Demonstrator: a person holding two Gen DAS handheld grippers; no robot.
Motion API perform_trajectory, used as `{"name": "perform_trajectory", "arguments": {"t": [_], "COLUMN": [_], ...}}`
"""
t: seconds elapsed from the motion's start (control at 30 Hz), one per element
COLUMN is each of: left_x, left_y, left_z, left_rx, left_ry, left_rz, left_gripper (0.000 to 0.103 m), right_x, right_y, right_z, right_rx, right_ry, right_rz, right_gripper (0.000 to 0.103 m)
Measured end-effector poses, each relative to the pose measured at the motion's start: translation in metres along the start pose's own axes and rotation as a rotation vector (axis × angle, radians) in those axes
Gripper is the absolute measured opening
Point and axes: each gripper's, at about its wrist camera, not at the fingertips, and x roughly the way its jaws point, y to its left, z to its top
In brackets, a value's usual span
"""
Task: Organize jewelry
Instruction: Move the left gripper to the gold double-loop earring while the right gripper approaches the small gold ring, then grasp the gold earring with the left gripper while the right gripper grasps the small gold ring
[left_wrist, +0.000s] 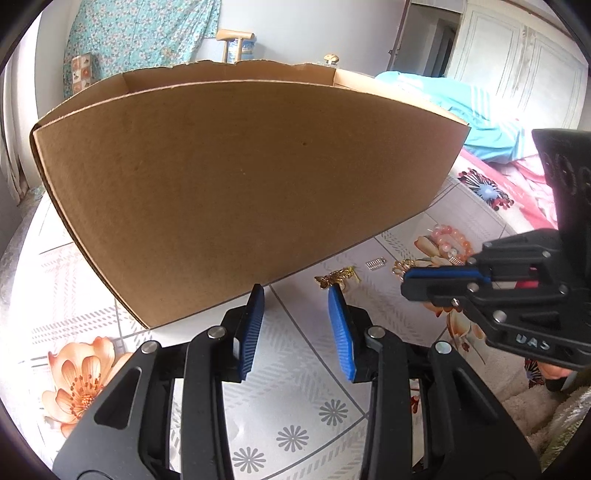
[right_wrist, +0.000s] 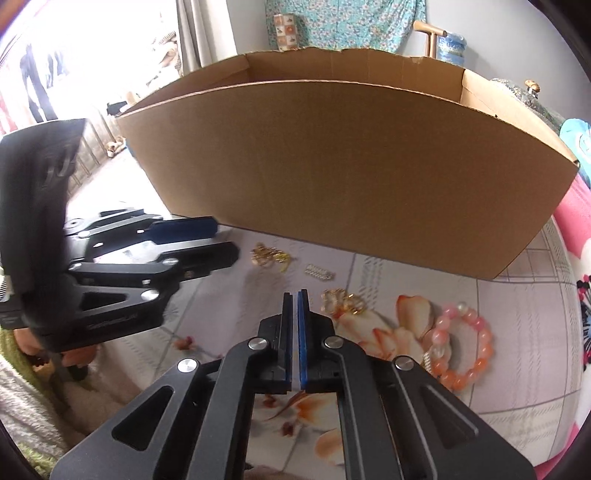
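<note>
The left tool (left_wrist: 295, 291) stands partly open, nothing between its blue pads, the gold clip (left_wrist: 334, 277) just beyond its tips by the box (left_wrist: 240, 192). The right tool (right_wrist: 295, 295) is closed and empty; the bracelet (right_wrist: 461, 347) lies to its right on the worktop (right_wrist: 406, 273).

Only legible mark: mirrored embossed letters, roughly "CAU", on the right gripper (left_wrist: 415, 282) body; rest unreadable.

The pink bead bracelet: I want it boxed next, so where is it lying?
In the right wrist view the pink bead bracelet lies on the floral tablecloth, right of the right gripper, just past the gold trinket.
</note>
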Motion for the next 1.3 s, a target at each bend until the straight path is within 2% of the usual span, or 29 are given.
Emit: {"name": "perform_trajectory", "arguments": {"t": [0.17, 0.27, 0.4, 0.63, 0.7, 0.73, 0.87, 1.03, 1.1, 1.3], "left_x": [-0.002, -0.012, -0.007, 0.020, 0.028, 0.032, 0.039, 0.042, 0.042, 0.037], "left_y": [-0.005, -0.020, -0.046, -0.077, -0.083, -0.084, -0.086, -0.090, -0.089, -0.088], "left_z": [0.002, 0.006, 0.016, 0.028, 0.031, 0.032, 0.033, 0.036, 0.035, 0.031], "left_rx": [0.019, 0.085, 0.171, 0.318, 0.354, 0.366, 0.390, 0.399, 0.398, 0.380], "left_ry": [0.012, -0.010, 0.000, 0.061, 0.091, 0.108, 0.135, 0.167, 0.176, 0.187], "left_rz": [-0.015, -0.058, -0.114, -0.097, -0.095, -0.090, -0.091, -0.084, -0.088, -0.082], "left_gripper": [0.034, 0.034, 0.034, 0.034, 0.032, 0.026, 0.017, 0.017, 0.012, 0.012], "right_x": [-0.004, -0.010, -0.009, -0.014, -0.010, -0.010, -0.013, -0.017, -0.017, -0.017], "right_y": [-0.010, -0.030, -0.043, -0.060, -0.061, -0.062, -0.065, -0.070, -0.069, -0.070], "right_z": [-0.003, -0.002, -0.003, -0.010, -0.009, -0.009, -0.011, -0.015, -0.017, -0.019], "right_rx": [0.058, 0.131, 0.141, 0.139, 0.152, 0.153, 0.169, 0.195, 0.199, 0.207], "right_ry": [-0.006, -0.027, -0.029, -0.047, -0.053, -0.057, -0.079, -0.100, -0.105, -0.108], "right_rz": [0.014, 0.013, -0.031, -0.009, 0.009, 0.013, 0.025, 0.036, 0.038, 0.040], "right_gripper": [0.004, 0.004, 0.004, 0.005, 0.005, 0.005, 0.005, 0.005, 0.005, 0.005]}}
